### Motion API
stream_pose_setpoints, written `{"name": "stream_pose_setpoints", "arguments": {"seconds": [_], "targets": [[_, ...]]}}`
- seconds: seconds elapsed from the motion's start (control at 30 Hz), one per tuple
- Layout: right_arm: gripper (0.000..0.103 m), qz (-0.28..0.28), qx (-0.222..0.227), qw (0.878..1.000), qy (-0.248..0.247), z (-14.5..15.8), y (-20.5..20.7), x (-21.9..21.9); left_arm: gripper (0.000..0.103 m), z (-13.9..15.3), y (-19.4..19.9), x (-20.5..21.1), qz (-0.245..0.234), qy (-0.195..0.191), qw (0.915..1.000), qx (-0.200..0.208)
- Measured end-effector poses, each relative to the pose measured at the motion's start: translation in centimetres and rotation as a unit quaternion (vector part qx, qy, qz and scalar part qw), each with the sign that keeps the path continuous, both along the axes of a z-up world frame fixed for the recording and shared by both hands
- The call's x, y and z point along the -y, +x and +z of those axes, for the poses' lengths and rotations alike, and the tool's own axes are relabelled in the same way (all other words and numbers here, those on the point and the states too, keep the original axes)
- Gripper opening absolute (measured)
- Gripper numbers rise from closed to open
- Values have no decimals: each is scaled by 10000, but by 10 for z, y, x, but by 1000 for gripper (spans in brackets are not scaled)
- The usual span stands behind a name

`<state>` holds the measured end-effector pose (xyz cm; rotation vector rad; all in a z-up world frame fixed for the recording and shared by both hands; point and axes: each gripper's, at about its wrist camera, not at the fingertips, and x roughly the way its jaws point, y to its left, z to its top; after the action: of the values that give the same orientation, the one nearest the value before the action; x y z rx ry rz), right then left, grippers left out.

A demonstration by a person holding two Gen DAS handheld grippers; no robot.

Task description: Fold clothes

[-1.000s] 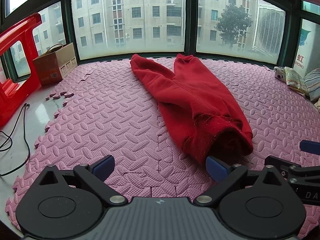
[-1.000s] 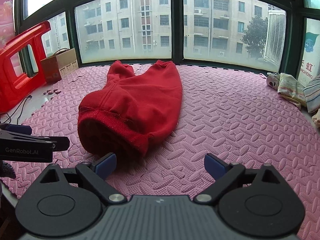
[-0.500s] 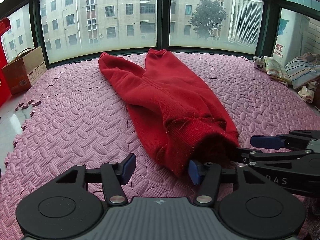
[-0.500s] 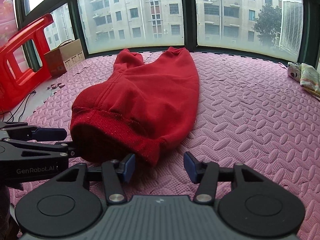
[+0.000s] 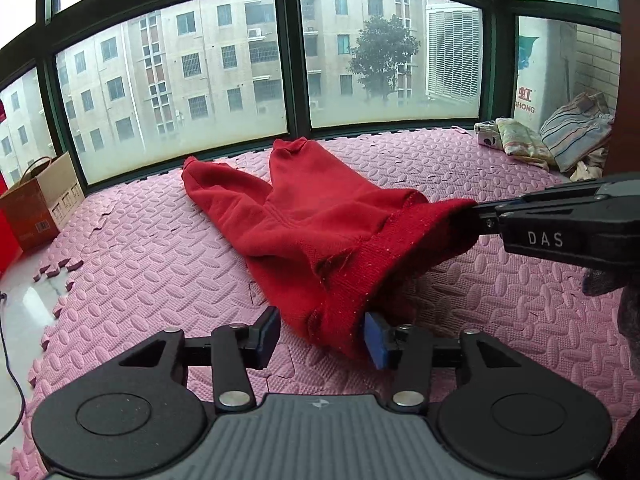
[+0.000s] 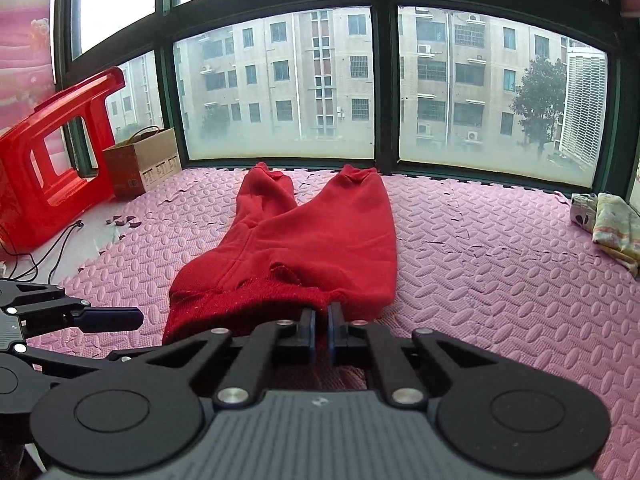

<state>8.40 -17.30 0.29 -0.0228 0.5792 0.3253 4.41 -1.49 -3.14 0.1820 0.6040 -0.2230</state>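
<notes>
Red trousers (image 5: 320, 224) lie on the pink foam mat (image 5: 160, 264), legs pointing toward the window, waistband nearest me. My right gripper (image 6: 321, 330) is shut on the right end of the waistband (image 6: 260, 300) and lifts it a little; it also shows in the left wrist view (image 5: 480, 216). My left gripper (image 5: 322, 338) is open, its jaws standing either side of the waistband's left end (image 5: 340, 320), which lies between them ungripped. It shows in the right wrist view (image 6: 116, 318) at the left.
A red plastic stool (image 6: 48, 160) and a cardboard box (image 6: 140, 164) stand at the far left, with a black cable (image 6: 44, 256) on bare floor. A pile of folded clothes (image 5: 560, 144) lies at the far right. Windows run along the back.
My right gripper closed on the waistband's right end and raised it. My left gripper narrowed and moved up around the waistband's left end.
</notes>
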Motion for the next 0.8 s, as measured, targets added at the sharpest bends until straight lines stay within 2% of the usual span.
{"name": "stream_pose_setpoints", "arguments": {"seconds": [0.17, 0.33, 0.4, 0.6, 0.63, 0.67, 0.7, 0.73, 0.77, 0.8], "targets": [[5, 469, -19, 9987, 190, 17, 4, -3, 68, 17, -8, 13, -432, 345, 9964, 647], [5, 923, -217, 9952, 237, 27, 12, -6, 69, 12, -2, 36, -869, 891, 9882, 898], [5, 1119, -333, 9929, 208, 30, 16, -8, 75, 9, 2, 45, -965, 1108, 9836, 1050], [5, 1548, -514, 9866, 92, 38, 17, -13, 75, 0, 24, 64, -1233, 1397, 9749, 1222], [5, 1592, -544, 9857, 71, 39, 18, -12, 74, 0, 28, 65, -1265, 1377, 9743, 1261], [5, 1627, -590, 9849, 44, 40, 20, -12, 65, 0, 31, 66, -1273, 1348, 9744, 1270], [6, 1663, -636, 9840, 17, 40, 22, -11, 50, 0, 34, 65, -1287, 1301, 9750, 1259], [7, 1686, -656, 9835, 21, 42, 24, -9, 46, 0, 37, 63, -1314, 1212, 9766, 1198], [7, 1712, -691, 9828, 102, 43, 26, -6, 38, 0, 41, 61, -1338, 1124, 9779, 1144], [8, 1750, -760, 9814, 226, 45, 29, -2, 22, -1, 44, 57, -1351, 1048, 9791, 1099]]}}
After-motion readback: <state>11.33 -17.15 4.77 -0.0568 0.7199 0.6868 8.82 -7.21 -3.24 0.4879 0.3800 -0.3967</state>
